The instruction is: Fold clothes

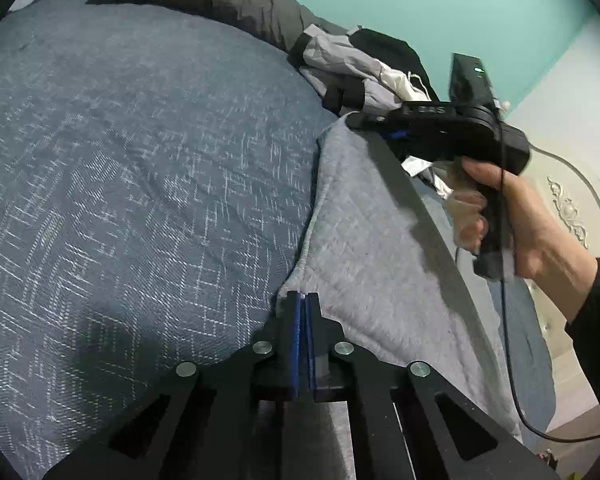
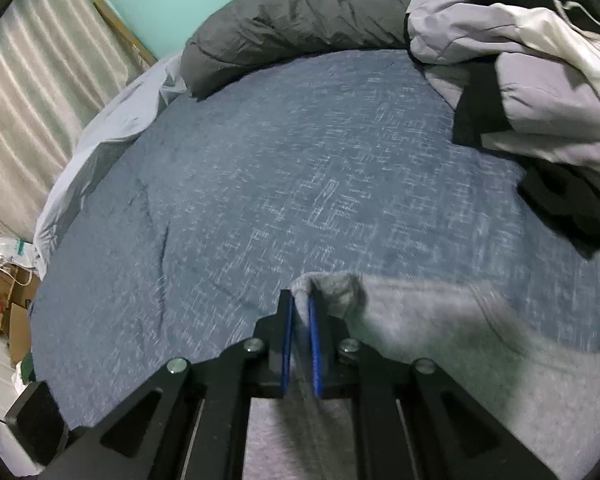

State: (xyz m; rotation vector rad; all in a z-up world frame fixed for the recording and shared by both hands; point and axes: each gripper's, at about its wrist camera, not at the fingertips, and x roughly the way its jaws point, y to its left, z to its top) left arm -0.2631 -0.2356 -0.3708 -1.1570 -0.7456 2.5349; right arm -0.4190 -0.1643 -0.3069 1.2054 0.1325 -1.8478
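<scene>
A light grey fleece garment lies on the blue-grey bed cover. My left gripper is shut, its blue pads pinched on the garment's near edge. In the left wrist view a hand holds my right gripper, whose tip rests on the garment's far corner. In the right wrist view the right gripper has a bunched corner of the grey garment pressed between its blue pads. The cloth trails off to the right and passes under the fingers.
A pile of lilac, white and black clothes sits at the back right of the bed cover. A dark grey quilted roll lies along the far edge. A curtain and cardboard boxes stand left. A black cable hangs from the right gripper.
</scene>
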